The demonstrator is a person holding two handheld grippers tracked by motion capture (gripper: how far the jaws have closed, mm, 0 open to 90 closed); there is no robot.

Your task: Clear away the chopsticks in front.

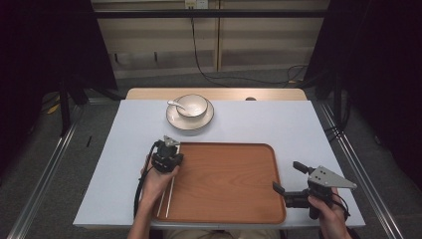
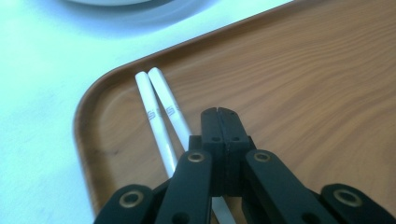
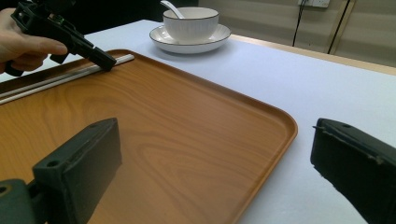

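A brown wooden tray [image 1: 224, 184] lies at the table's near middle. A pair of white chopsticks [image 1: 166, 199] rests along its left rim, side by side [image 2: 159, 116]. My left gripper [image 1: 171, 147] hovers over their far ends near the tray's back left corner. Its jaws are shut with nothing between them [image 2: 218, 112], and the chopsticks run just to their left and beneath. My right gripper [image 1: 288, 178] is open at the tray's right edge. One jaw is over the tray [image 3: 187, 130] and the other over the table, with nothing in the gap [image 3: 215, 135].
A white bowl [image 1: 191, 105] with a white spoon [image 1: 175, 104] in it stands on a white plate [image 1: 190, 122] behind the tray. The tabletop [image 1: 278, 124] is pale blue-white. Cables [image 1: 239, 79] run over the floor beyond the table.
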